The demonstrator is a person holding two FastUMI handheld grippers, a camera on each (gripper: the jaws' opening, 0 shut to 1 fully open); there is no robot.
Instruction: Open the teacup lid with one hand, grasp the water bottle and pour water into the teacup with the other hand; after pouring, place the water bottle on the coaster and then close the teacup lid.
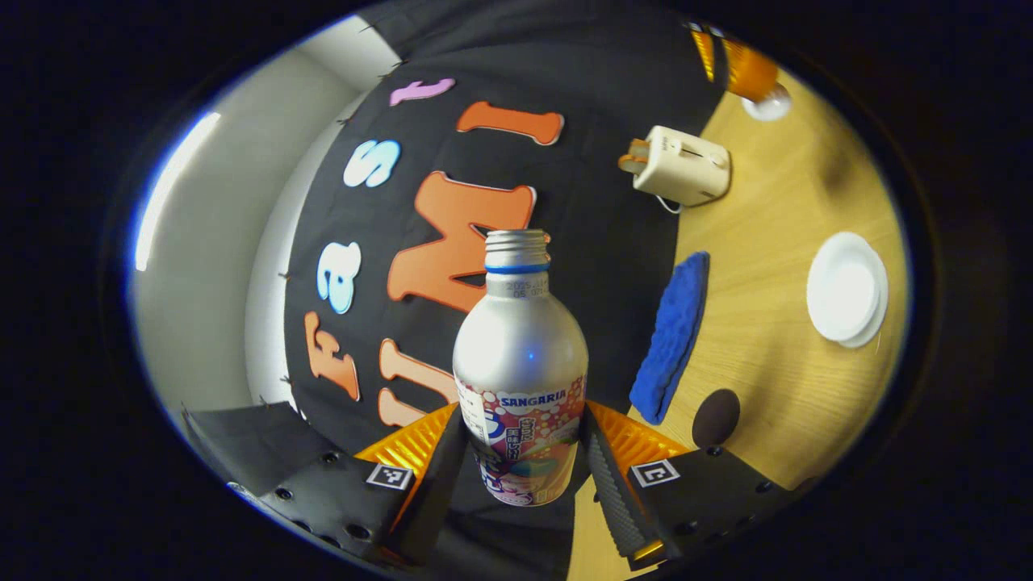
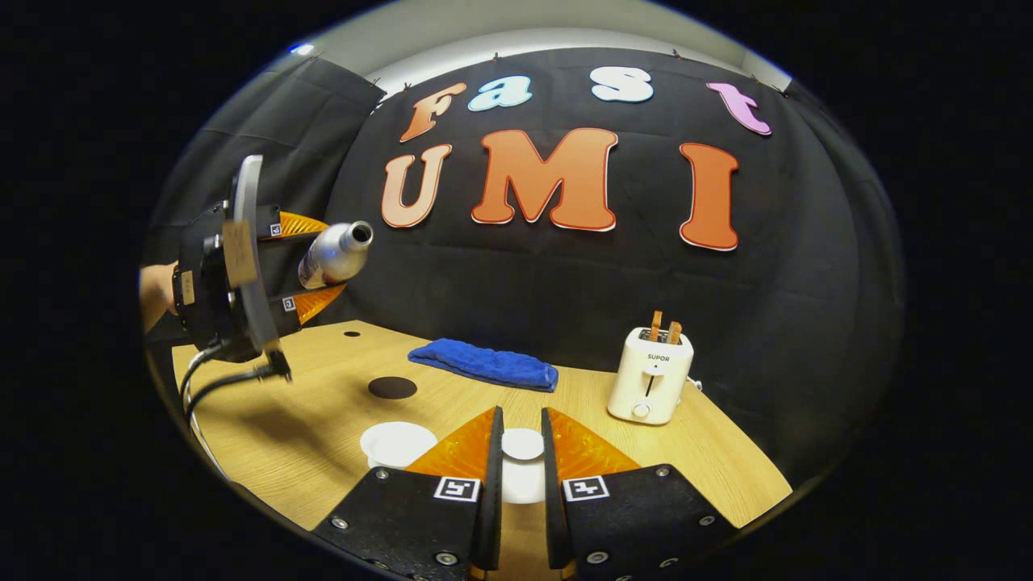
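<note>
- Silver metal water bottle (image 1: 520,363), cap off, is sitting clamped between the two fingers of the left gripper (image 1: 523,420), up in the air and well clear of the wooden table (image 2: 323,379).
- Right gripper (image 2: 520,428) is pinching what looks like the white teacup lid (image 2: 523,444) between nearly closed fingers, so the lid-opening step is looking done.
- White teacup (image 2: 398,442) is standing uncovered on the table, with the dark round coaster (image 2: 392,387) lying bare just behind it.
- Pouring is either pending or over; the cup's inside is too washed out to tell. Setting the bottle on the coaster and re-lidding are remaining.
- Right gripper view is showing the bottle tipped almost level, mouth pointing sideways and not over the cup.
- Left gripper view is showing the grip low on the label.
</note>
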